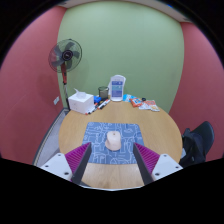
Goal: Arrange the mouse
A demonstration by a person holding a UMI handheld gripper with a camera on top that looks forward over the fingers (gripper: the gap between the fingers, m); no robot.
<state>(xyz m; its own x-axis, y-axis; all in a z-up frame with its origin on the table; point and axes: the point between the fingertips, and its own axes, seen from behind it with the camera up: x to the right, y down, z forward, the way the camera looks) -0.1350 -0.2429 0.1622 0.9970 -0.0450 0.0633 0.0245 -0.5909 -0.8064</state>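
A pale beige mouse (pixel 114 140) lies on a blue patterned mouse mat (pixel 111 133) in the middle of a round wooden table (pixel 75 128). My gripper (pixel 112 160) is above the table's near edge, with its fingers spread wide apart. The magenta pads (pixel 78 154) stand either side of the mat's near end. The mouse sits just ahead of the fingers, roughly on the line between them, untouched. Nothing is held.
At the table's far edge are a white box (pixel 80 101), a small white and blue appliance (pixel 118 89), dark small items (pixel 101 99) and flat packets (pixel 143 103). A standing fan (pixel 65 56) is behind on the left. A dark chair (pixel 200 141) stands on the right.
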